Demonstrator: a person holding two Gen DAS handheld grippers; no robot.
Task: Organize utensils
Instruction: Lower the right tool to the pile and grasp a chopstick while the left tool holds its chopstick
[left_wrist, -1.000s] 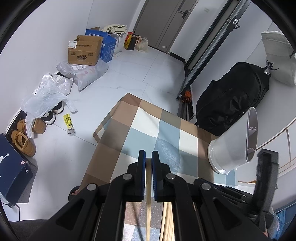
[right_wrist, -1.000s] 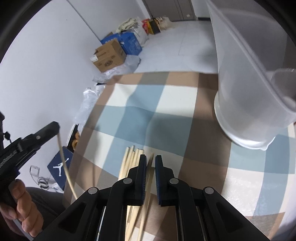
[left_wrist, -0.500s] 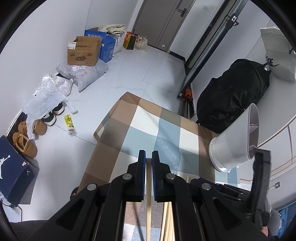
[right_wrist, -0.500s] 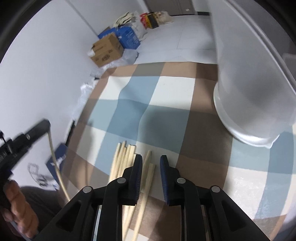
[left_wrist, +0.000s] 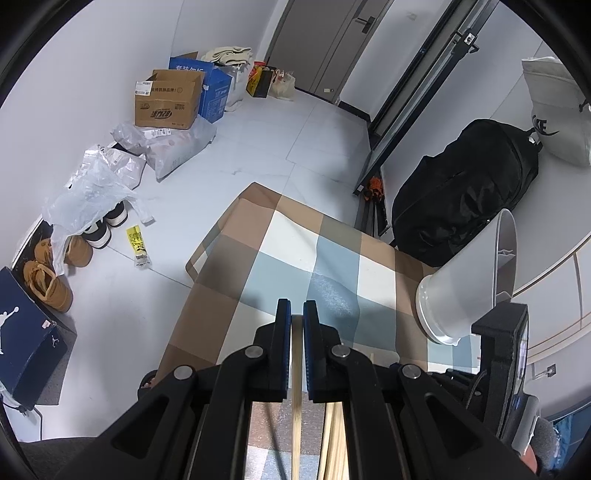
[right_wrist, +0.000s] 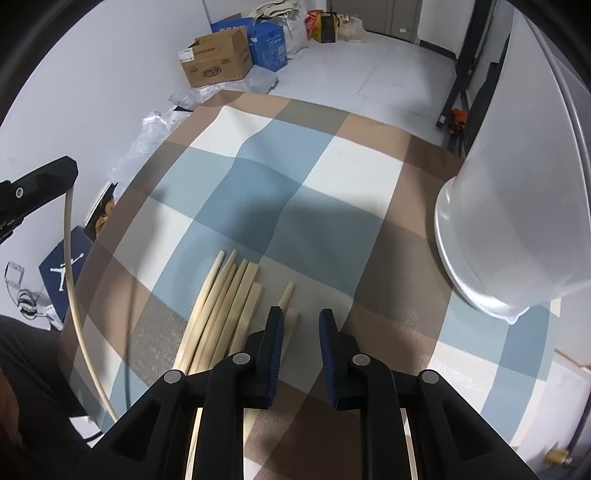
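Observation:
Several pale wooden chopsticks (right_wrist: 225, 310) lie in a loose bundle on the checked tablecloth (right_wrist: 332, 177). My left gripper (left_wrist: 296, 314) is shut on one chopstick (left_wrist: 296, 387), held above the table; that chopstick also shows in the right wrist view (right_wrist: 72, 254), hanging from the left gripper's tip at the left edge. My right gripper (right_wrist: 301, 321) is open and empty, just above the right side of the bundle. A white plastic holder (left_wrist: 469, 291) stands at the table's right; it also shows in the right wrist view (right_wrist: 517, 206).
The table's far and left edges drop to a tiled floor with a cardboard box (left_wrist: 168, 99), plastic bags (left_wrist: 85, 192), shoes (left_wrist: 48, 273) and a blue shoebox (left_wrist: 22, 332). A black bag (left_wrist: 465, 192) sits beyond the table at the right.
My right gripper has opened, letting go of the chopstick it held over the bundle, and has lifted back a little. My left gripper stays shut on its chopstick and has barely moved.

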